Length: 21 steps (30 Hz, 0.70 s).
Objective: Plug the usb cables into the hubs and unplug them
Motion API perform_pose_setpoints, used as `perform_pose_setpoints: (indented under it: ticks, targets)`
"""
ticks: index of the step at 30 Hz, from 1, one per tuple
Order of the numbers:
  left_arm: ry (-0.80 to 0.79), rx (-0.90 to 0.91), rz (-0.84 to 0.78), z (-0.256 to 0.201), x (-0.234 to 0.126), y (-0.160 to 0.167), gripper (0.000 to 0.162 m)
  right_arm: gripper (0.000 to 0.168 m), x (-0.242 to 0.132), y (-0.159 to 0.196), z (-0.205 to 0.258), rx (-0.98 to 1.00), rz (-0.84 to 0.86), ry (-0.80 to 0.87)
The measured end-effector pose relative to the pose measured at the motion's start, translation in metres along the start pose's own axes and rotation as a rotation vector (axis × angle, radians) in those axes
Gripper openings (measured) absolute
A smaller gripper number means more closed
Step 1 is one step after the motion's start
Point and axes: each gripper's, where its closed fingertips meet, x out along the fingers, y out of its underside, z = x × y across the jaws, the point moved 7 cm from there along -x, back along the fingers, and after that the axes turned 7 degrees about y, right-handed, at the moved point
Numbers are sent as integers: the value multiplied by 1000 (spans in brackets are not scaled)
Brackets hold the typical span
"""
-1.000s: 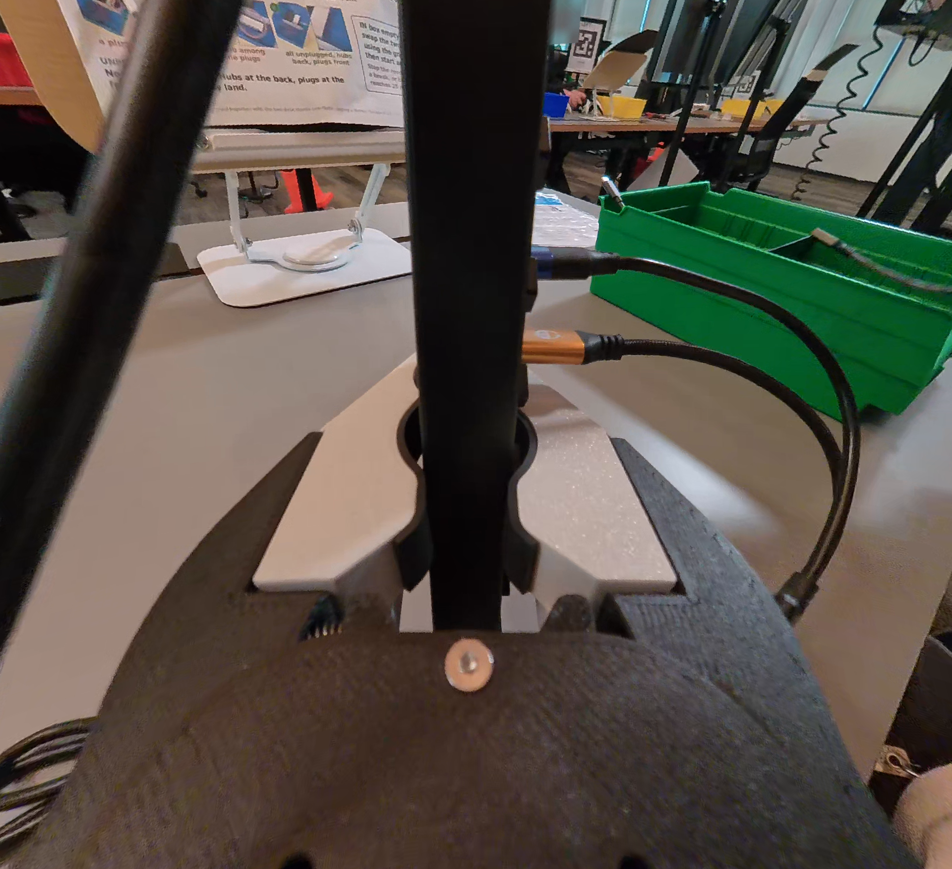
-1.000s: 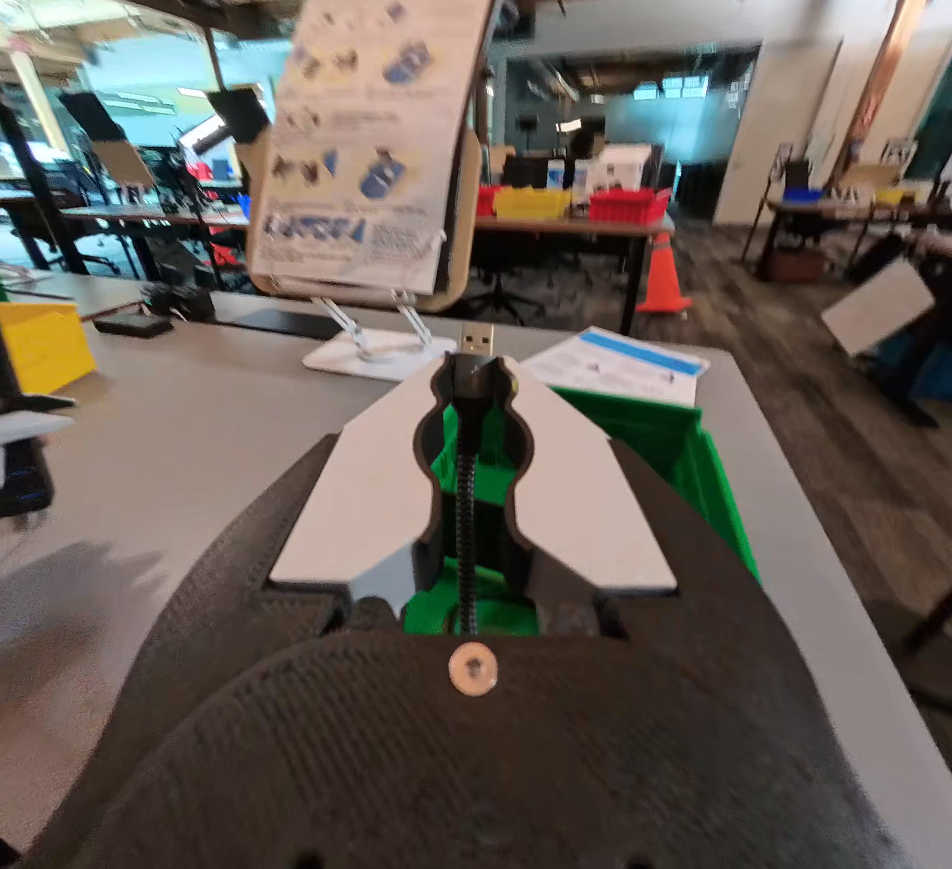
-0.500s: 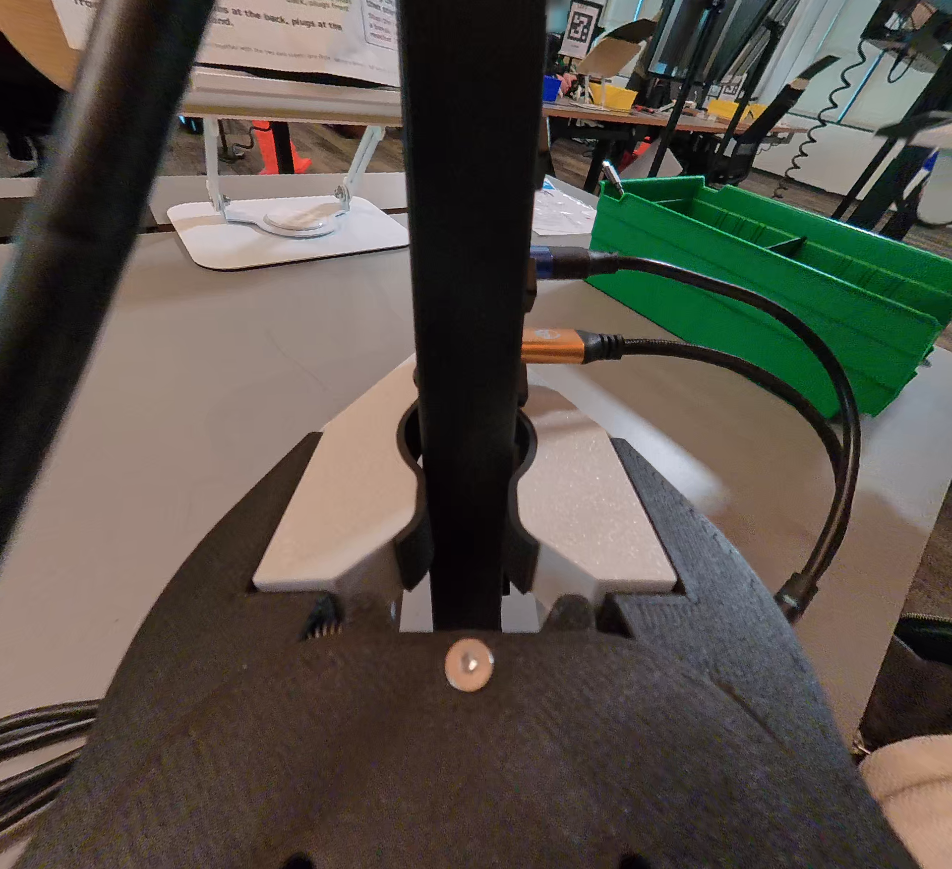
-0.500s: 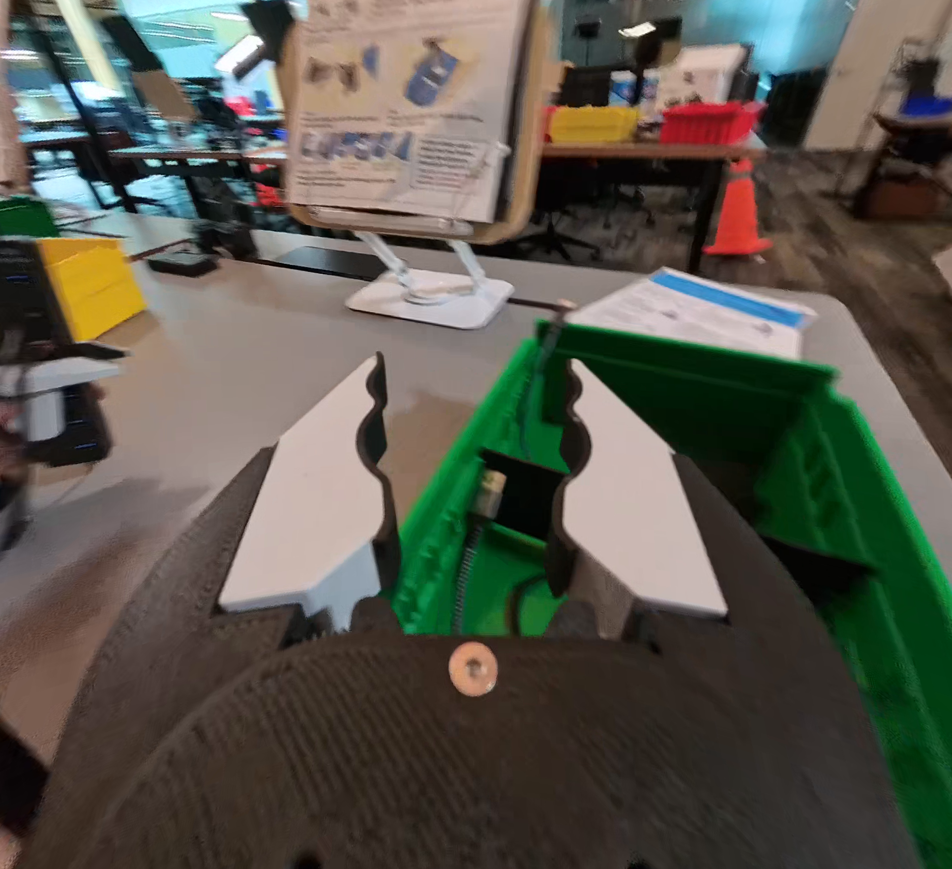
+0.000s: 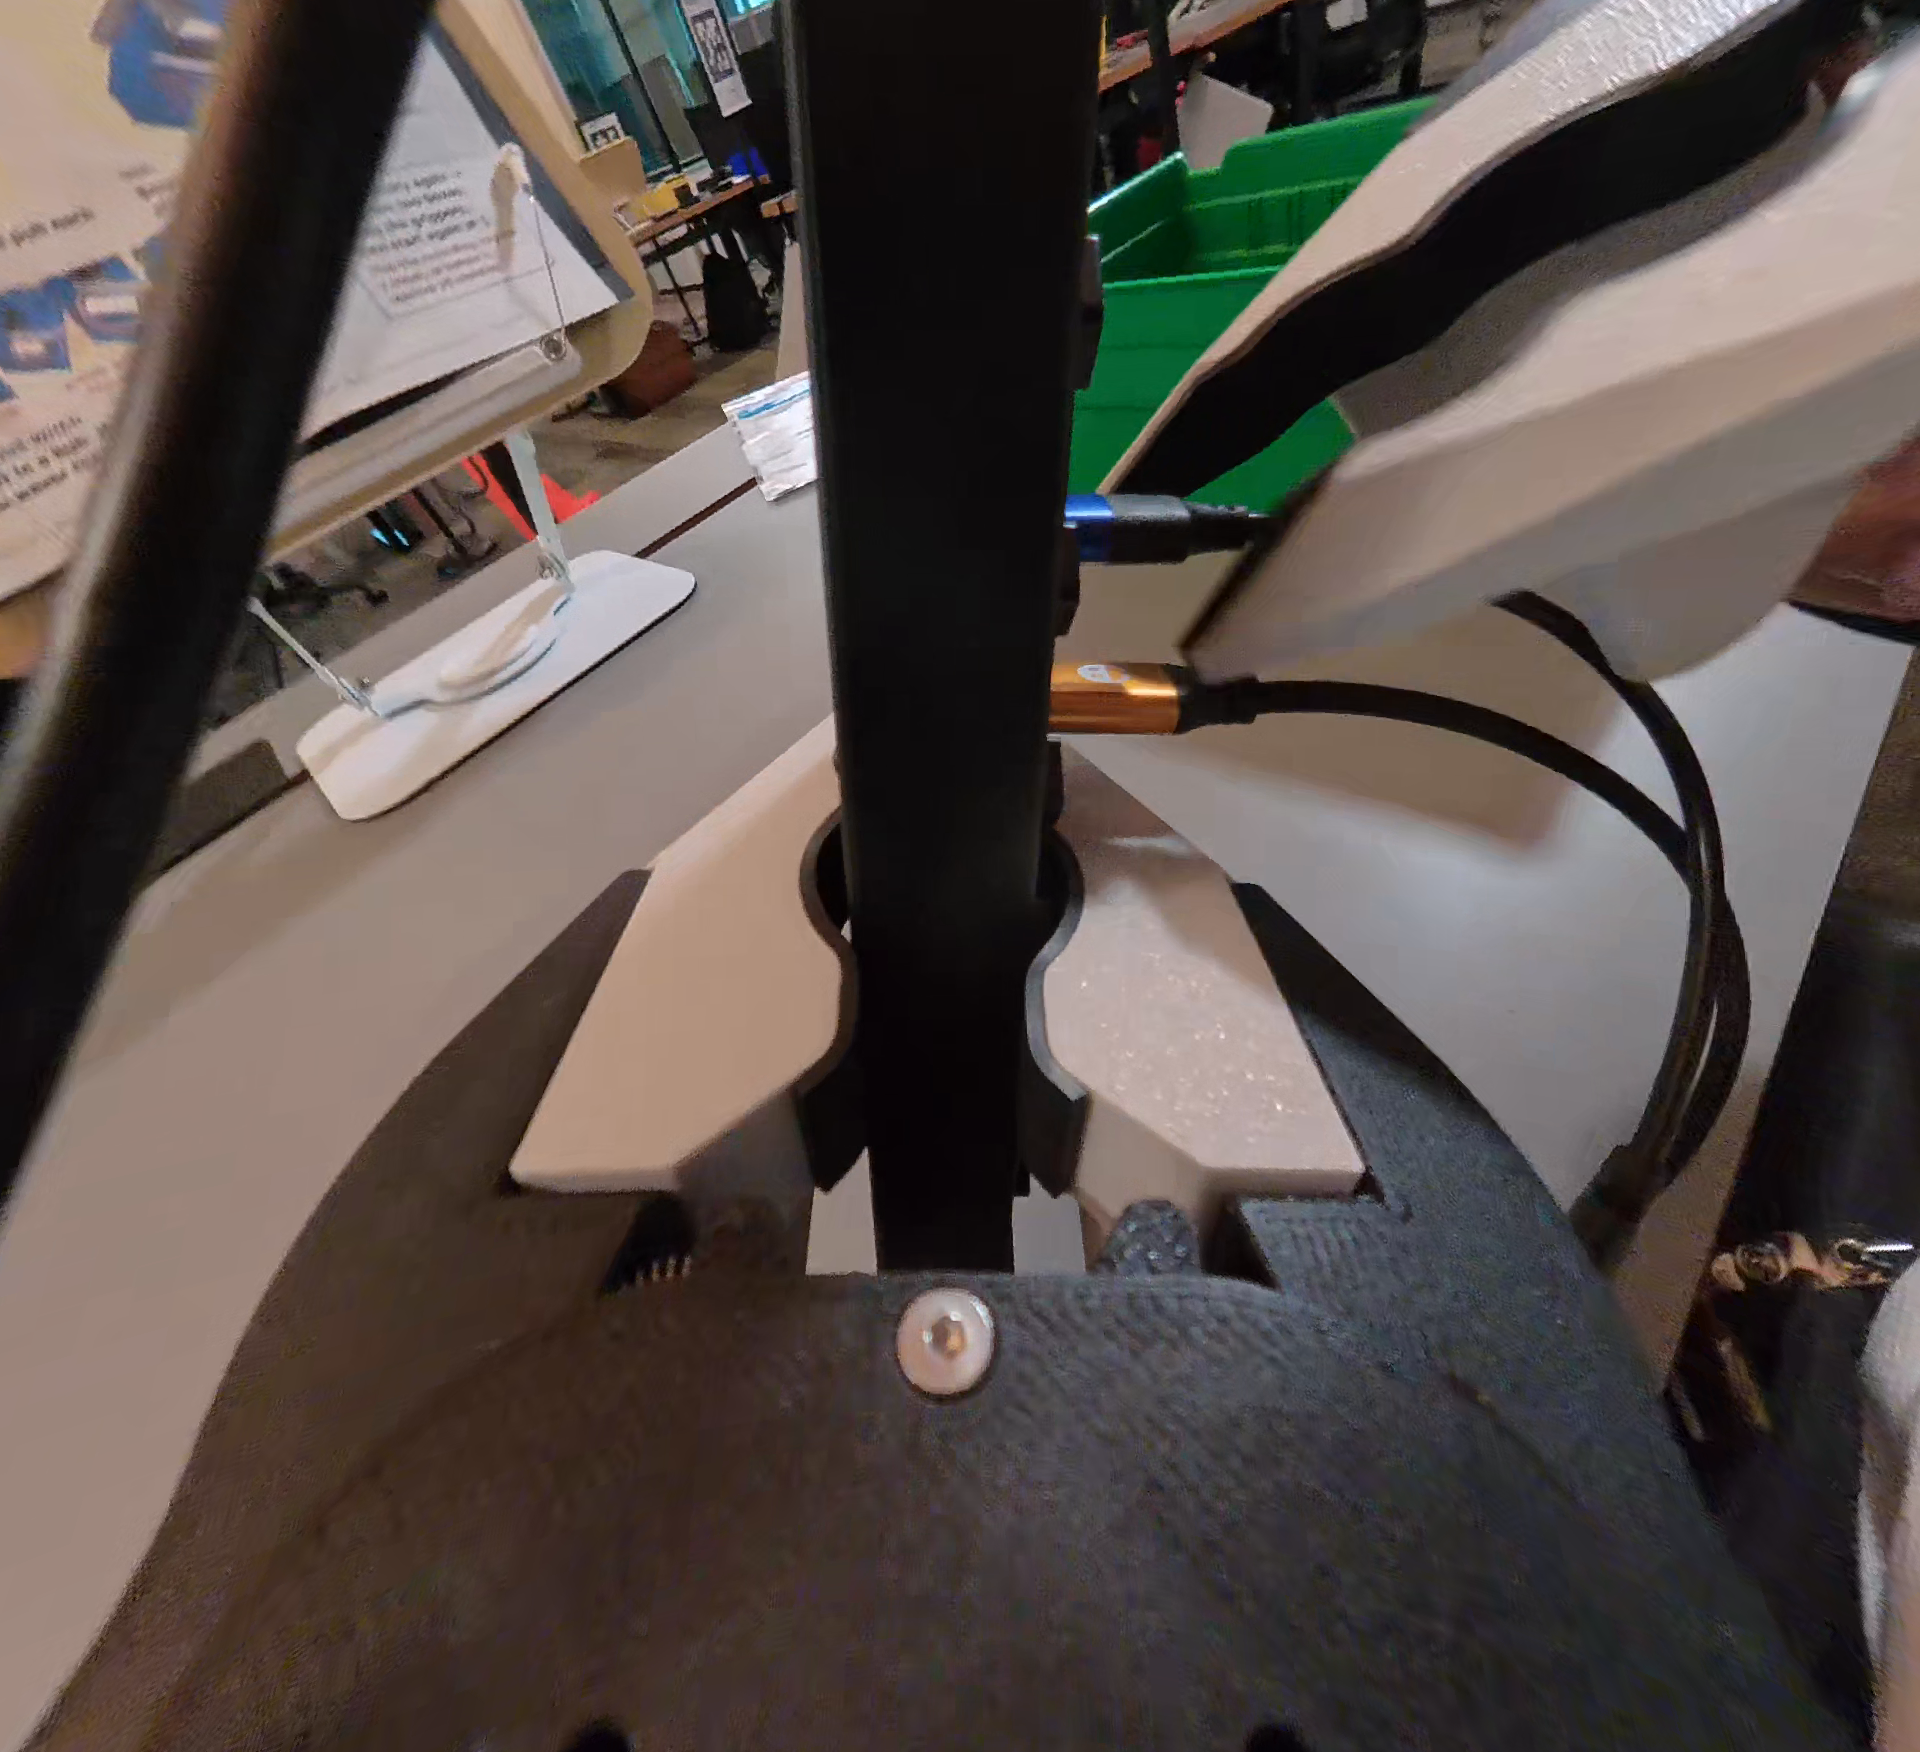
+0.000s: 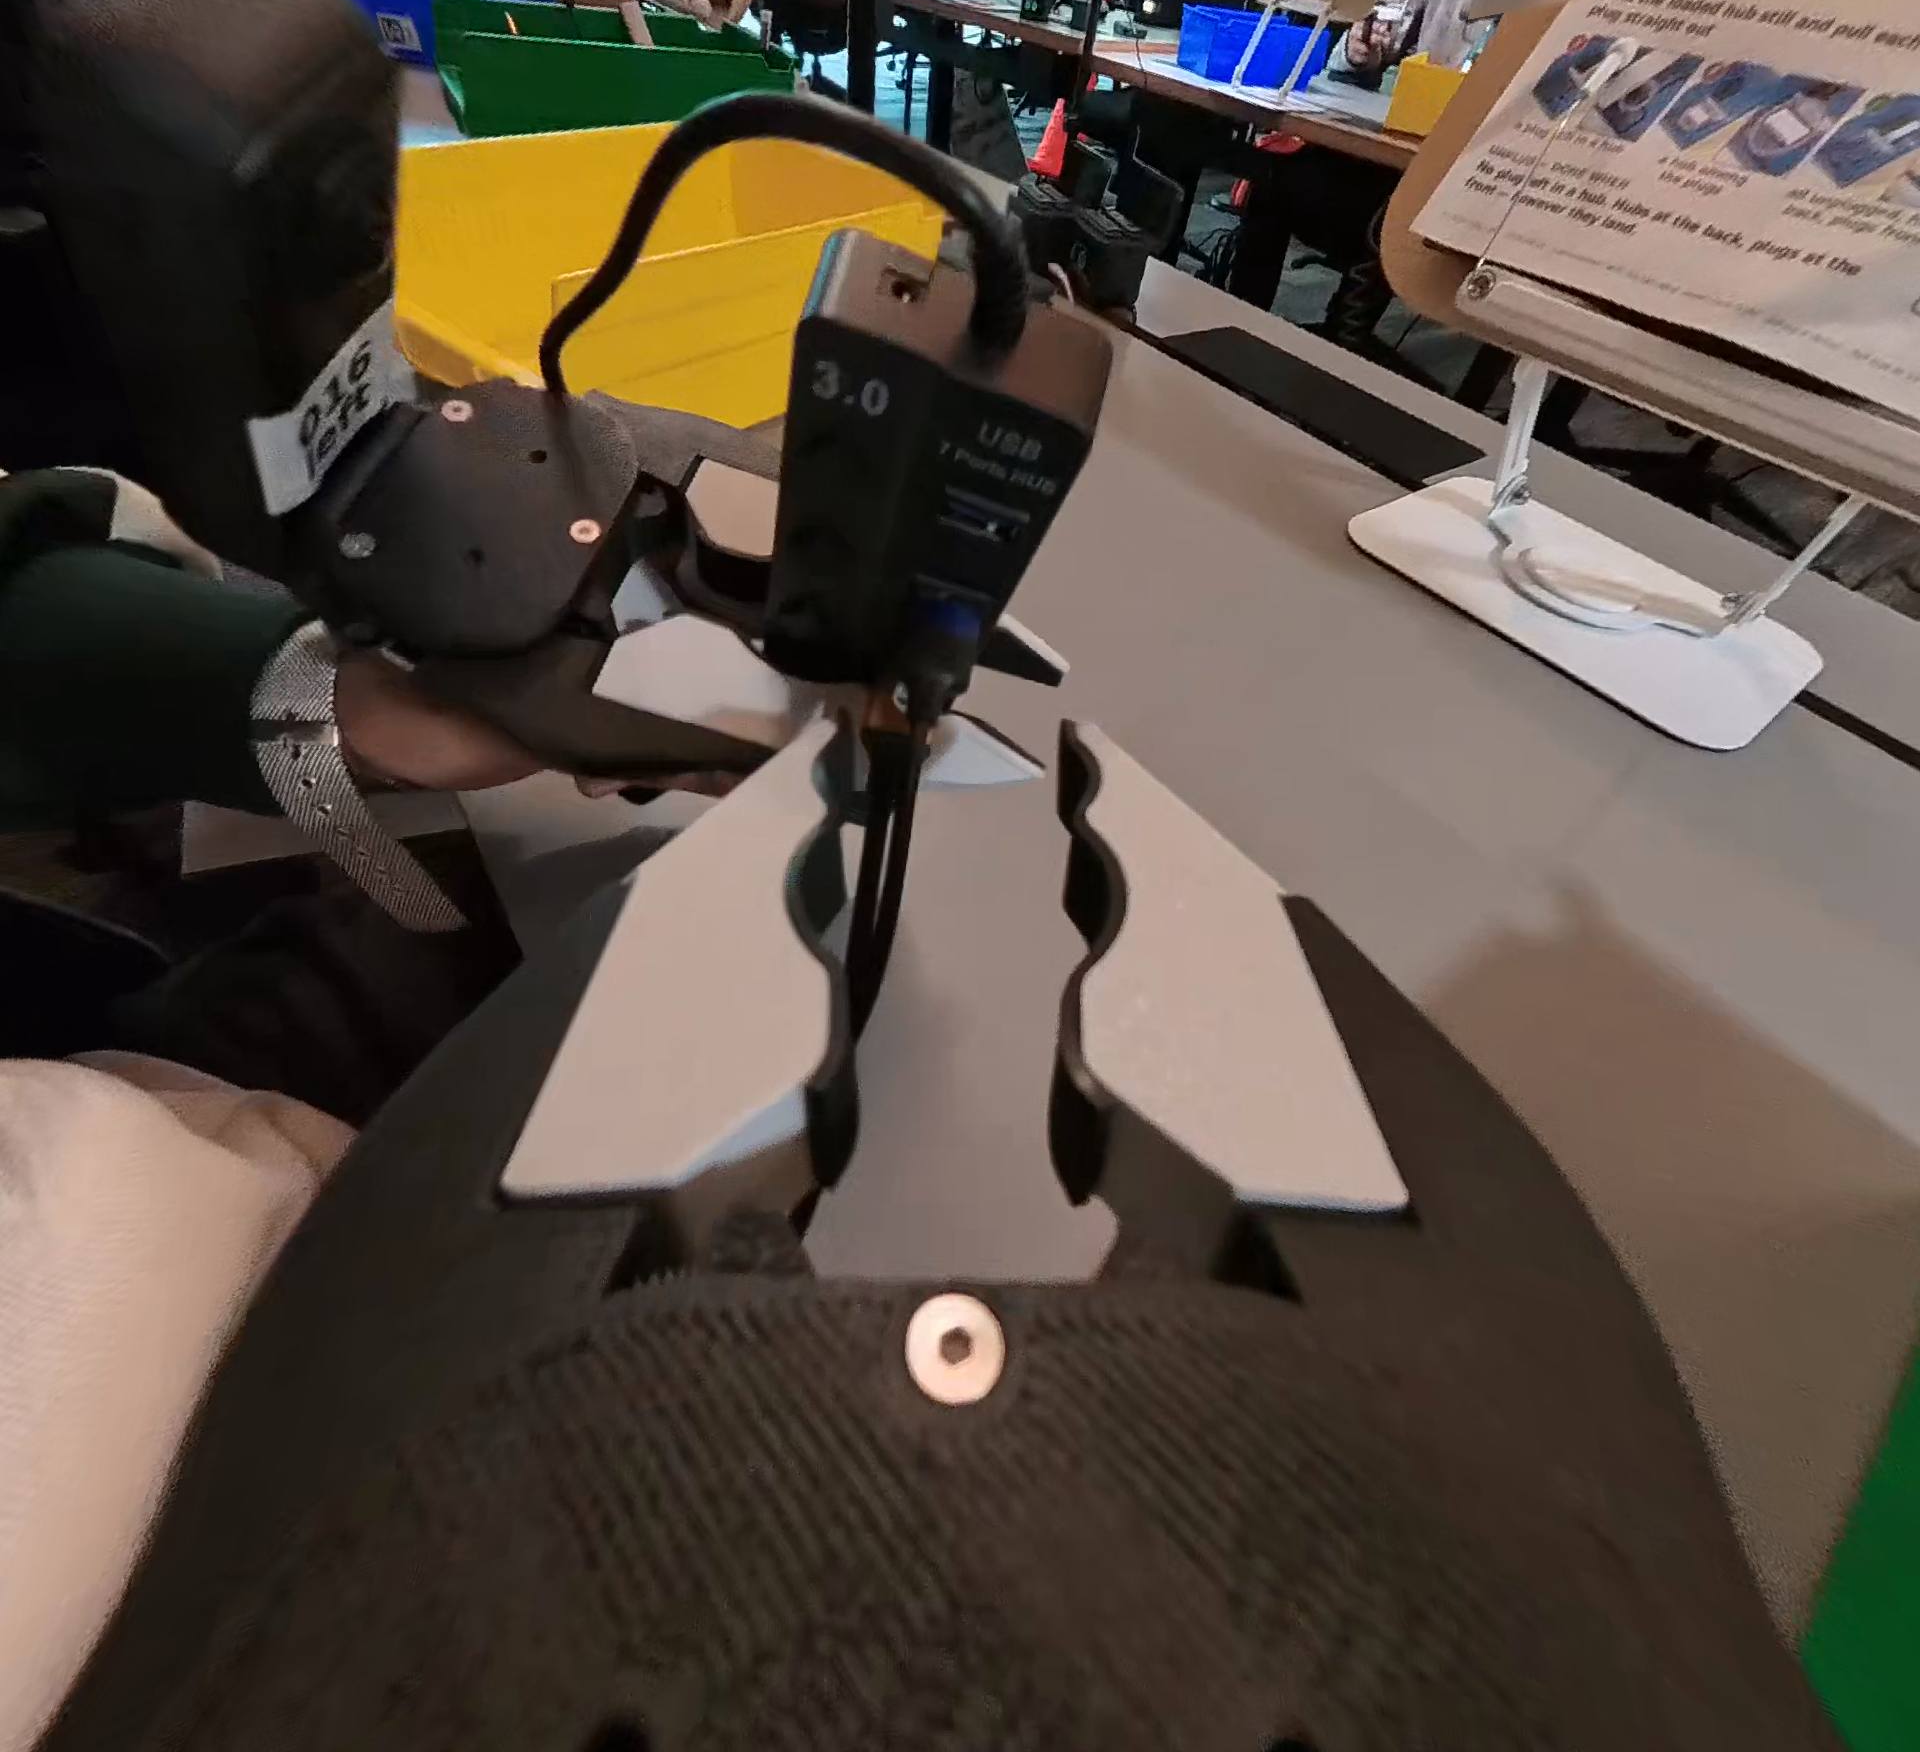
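**Unplug Stage: Hub Held Upright, Second Claw Approaching the Plugs**

The left claw [image 5: 940, 964] is closed on the lower end of the black USB hub [image 5: 935, 352], holding it upright above the grey surface [image 5: 520, 871]. This orientation turns the port face toward the right side, so the plugs project horizontally and can be pulled straight out.

Two cables are seated in the hub: a blue-collared plug [image 5: 1127, 526] above and a gold-collared plug [image 5: 1117, 696] below. Their black leads loop down and back toward the operator.

The right claw [image 6: 940, 892] is open and holds nothing. Its fingers [image 6: 1174, 1006] point at the hub, with both leads running through the gap between them. In the left wrist view, its fingertips are just beside the two plugs; contact cannot be confirmed.

Judgement: the step in hand is extraction of one plug, probably the blue one. The left claw serves as the fixed anchor; the pull should run along the plug axis to avoid side-loading the port.

The green bin [image 5: 1226, 268] stands behind the hub, likely the deposit point for freed cables.
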Motion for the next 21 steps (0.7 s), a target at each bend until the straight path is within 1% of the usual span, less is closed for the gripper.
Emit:
perform_pose_setpoints:
  ticks: [2,3,4,5,6,8,13,17,21]
  targets:
    - [-16,50,10,-4,1,-1,22,23,-1,0,0,31,-3,-21]
    - [-27,50,12,-4,1,-1,22,19,-1,1,1,50,0,-39]
    - [-37,33,23,-2,2,0,23,13,-1,2,2,70,10,-52]
    - [-55,-11,46,2,3,2,23,12,0,4,1,86,30,-55]
    - [-38,-55,61,3,4,3,22,4,1,5,1,95,50,-57]
    - [-30,-92,69,3,6,4,22,4,1,4,1,95,64,-45]
    - [-44,-89,50,5,6,-2,22,3,-2,-1,2,119,60,-46]
    - [-25,-133,-4,5,4,-10,22,2,-7,-9,4,169,28,-64]
    - [22,-220,-1,3,6,-7,23,2,-7,-9,4,181,29,-62]
